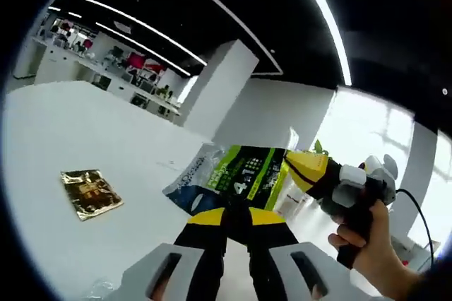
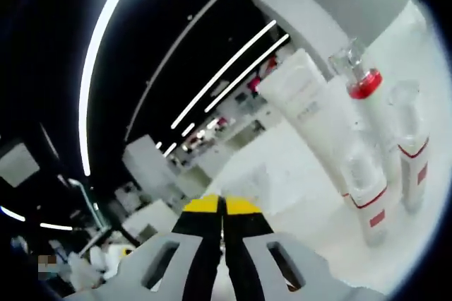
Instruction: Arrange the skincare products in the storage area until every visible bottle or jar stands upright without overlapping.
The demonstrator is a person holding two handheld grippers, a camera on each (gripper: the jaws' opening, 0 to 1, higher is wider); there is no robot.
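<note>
My left gripper (image 1: 238, 217) is shut on the lower edge of a green, black and white pouch (image 1: 244, 174), which stands up off the white table (image 1: 63, 131). The right gripper (image 1: 291, 164), held in a hand, comes in from the right with its yellow tip at the pouch's upper right corner. In the right gripper view, my right gripper (image 2: 223, 206) has its jaws pressed together with nothing visible between them. To its right stand a white tube (image 2: 304, 99) and three clear bottles with red bands (image 2: 367, 96) (image 2: 411, 147) (image 2: 369, 198), all upright.
A gold sachet (image 1: 90, 193) lies flat on the table to the left. A white bottle with a red mark (image 1: 293, 201) stands partly hidden behind the pouch. Desks and a white pillar (image 1: 219, 89) are far behind.
</note>
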